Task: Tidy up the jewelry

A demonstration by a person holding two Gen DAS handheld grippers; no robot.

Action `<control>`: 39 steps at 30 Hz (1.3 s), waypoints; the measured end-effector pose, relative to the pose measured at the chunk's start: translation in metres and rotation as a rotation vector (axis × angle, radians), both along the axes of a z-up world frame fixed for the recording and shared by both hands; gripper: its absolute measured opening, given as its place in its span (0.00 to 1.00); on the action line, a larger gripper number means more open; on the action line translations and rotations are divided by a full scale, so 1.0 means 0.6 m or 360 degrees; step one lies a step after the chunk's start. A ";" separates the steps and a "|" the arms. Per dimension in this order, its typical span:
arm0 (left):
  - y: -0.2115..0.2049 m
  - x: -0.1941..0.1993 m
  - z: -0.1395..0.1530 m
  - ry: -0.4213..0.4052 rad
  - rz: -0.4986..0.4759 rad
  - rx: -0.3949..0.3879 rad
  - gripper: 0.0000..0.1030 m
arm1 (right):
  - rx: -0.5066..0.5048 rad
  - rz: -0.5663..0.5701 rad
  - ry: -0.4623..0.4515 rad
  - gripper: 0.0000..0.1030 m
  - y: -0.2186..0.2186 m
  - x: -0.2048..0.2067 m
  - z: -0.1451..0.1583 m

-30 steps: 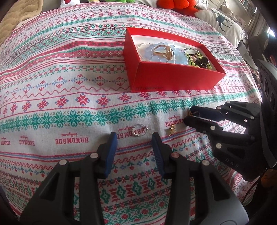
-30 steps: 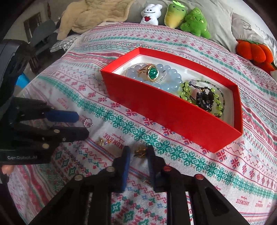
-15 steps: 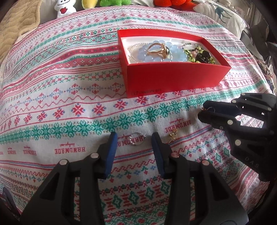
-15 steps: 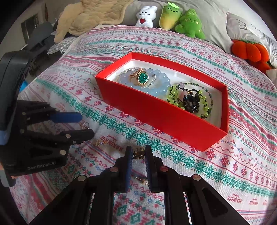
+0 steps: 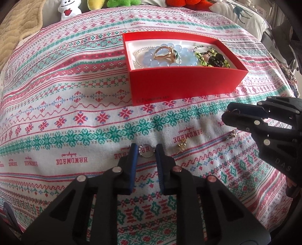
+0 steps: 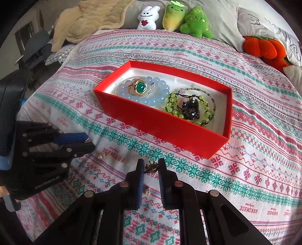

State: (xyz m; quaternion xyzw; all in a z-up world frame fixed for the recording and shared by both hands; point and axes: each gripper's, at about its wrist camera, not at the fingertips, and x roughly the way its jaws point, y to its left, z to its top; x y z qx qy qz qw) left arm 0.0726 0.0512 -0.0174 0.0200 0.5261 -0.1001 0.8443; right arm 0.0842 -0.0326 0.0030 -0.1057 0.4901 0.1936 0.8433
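Note:
A red box on the patterned bedspread holds a blue bead bracelet with a gold green-stone ring and a green bead bracelet. My left gripper is down at the cloth, its jaws close around a silver ring. My right gripper is shut on a small gold earring and holds it just above the cloth, in front of the box. A gold star earring lies between the grippers. Another small piece lies under the right gripper.
Plush toys and an orange pumpkin cushion line the far edge of the bed. A beige blanket lies at the back left. Pillows sit to the right.
My left gripper has come down over the silver ring and narrowed around it. My right gripper has closed on the gold earring and lifted it slightly.

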 end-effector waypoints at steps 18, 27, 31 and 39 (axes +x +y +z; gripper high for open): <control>0.041 -0.029 0.023 0.0004 0.0018 -0.0089 0.03 | 0.0087 -0.0095 -0.0018 0.14 -0.037 -0.010 0.032; 0.062 -0.055 0.028 -0.0031 0.0004 -0.0110 0.55 | 0.0108 -0.0075 -0.0028 0.14 -0.037 -0.018 0.043; 0.047 -0.034 0.007 0.0004 0.0007 -0.0052 0.55 | 0.0110 -0.0066 -0.0027 0.14 -0.033 -0.020 0.043; 0.027 -0.013 -0.001 0.0017 -0.0002 -0.0053 0.32 | 0.0112 -0.0067 -0.0018 0.14 -0.030 -0.017 0.042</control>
